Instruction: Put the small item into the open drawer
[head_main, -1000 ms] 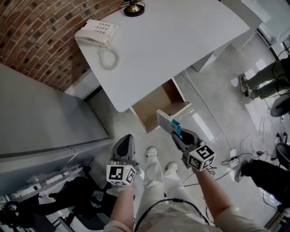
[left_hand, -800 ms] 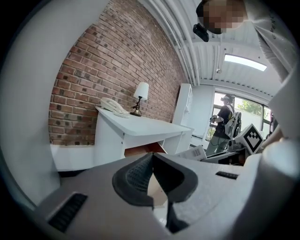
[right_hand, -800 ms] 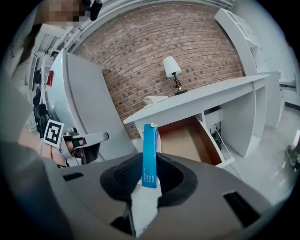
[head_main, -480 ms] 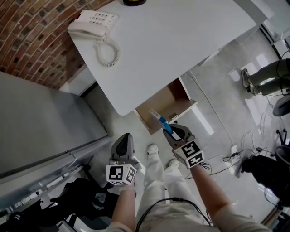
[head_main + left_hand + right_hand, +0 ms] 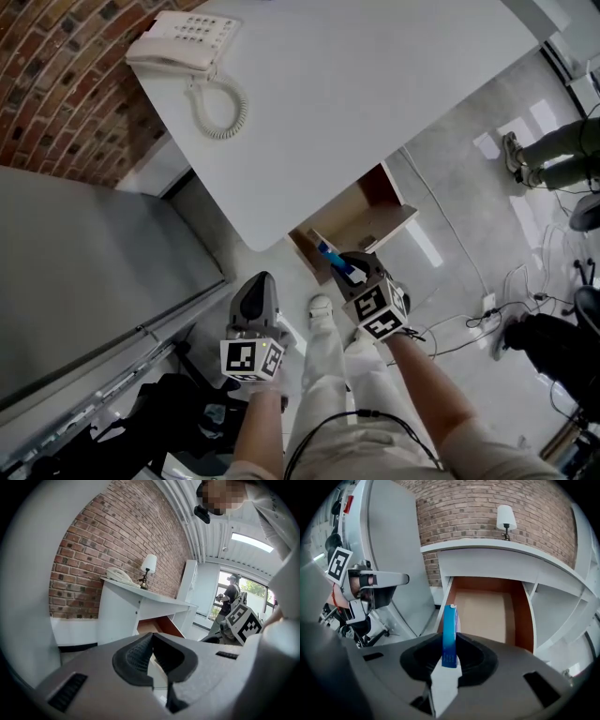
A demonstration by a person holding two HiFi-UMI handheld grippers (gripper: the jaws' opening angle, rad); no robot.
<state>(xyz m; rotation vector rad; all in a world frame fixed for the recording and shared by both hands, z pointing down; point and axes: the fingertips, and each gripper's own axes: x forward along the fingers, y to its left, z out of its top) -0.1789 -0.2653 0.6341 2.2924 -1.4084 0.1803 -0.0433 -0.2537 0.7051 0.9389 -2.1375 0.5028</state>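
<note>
Moved: I am bringing my right gripper (image 5: pixel 343 270) down, closer to the open drawer (image 5: pixel 485 606) just ahead of it.
Right grip: jaws are clamping the small item (image 5: pixel 450 637), edge-up.
Left gripper (image 5: pixel 152 656): jaws staying together, empty.

Office, white desk (image 5: pixel 356 103) with open drawer (image 5: pixel 352 220) under its edge, corded phone (image 5: pixel 183 45) and lamp (image 5: pixel 149 568) on desk, brick wall (image 5: pixel 56 84) behind desk, cables (image 5: pixel 469 328) on grey floor (image 5: pixel 450 187) beside desk.

We find the drawer (image 5: pixel 354 214) partly hidden beneath the worktop (image 5: pixel 356 84); print on the small item (image 5: pixel 450 637) is too small to read; a bystander (image 5: pixel 561 145) at three o'clock is cut off.
</note>
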